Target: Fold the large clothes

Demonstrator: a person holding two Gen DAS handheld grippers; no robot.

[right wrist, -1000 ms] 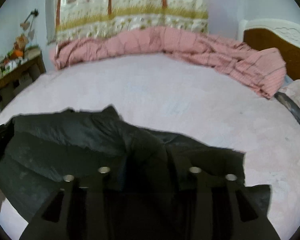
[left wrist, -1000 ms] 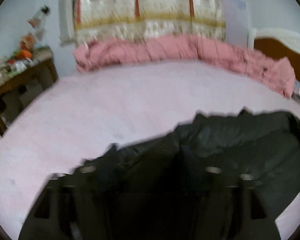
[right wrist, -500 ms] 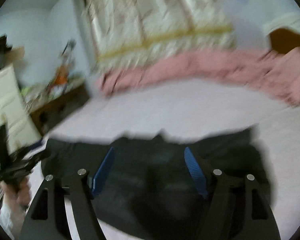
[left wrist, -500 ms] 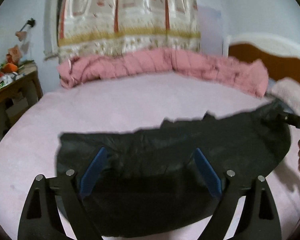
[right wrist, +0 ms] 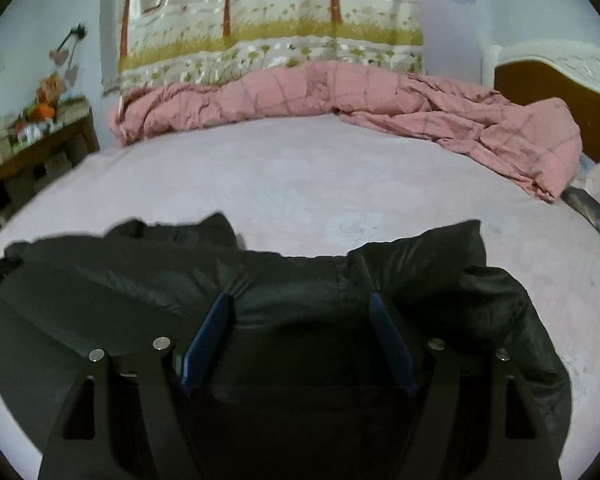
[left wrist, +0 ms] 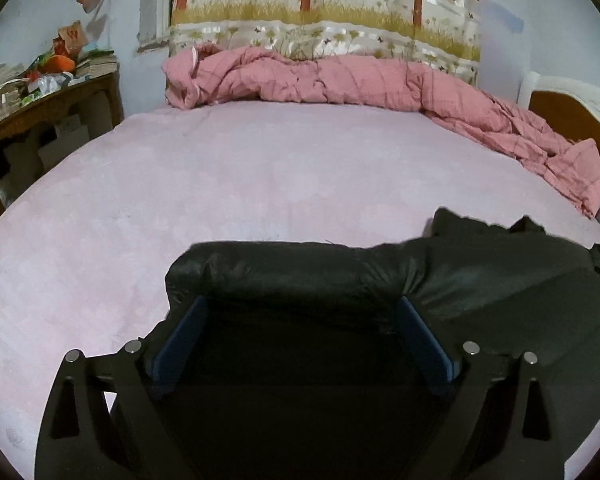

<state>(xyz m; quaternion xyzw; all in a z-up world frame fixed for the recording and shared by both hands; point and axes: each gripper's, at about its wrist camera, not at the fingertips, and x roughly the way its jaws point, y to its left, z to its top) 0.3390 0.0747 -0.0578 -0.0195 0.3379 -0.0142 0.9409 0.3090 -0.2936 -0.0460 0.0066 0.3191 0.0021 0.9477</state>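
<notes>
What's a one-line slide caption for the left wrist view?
Left tongs open over a black padded jacket on the pink bed, pink quilt bunched along the far edge.

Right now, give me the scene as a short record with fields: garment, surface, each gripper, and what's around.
garment: black jacket, puffy, lying rumpled on the bed
surface: pink bed
left gripper: open, fingers either side of a jacket fold
right gripper: open, fingers straddling the jacket's edge
far edge: pink quilt bunched below the curtain
left side: cluttered wooden table
right side: headboard
</notes>
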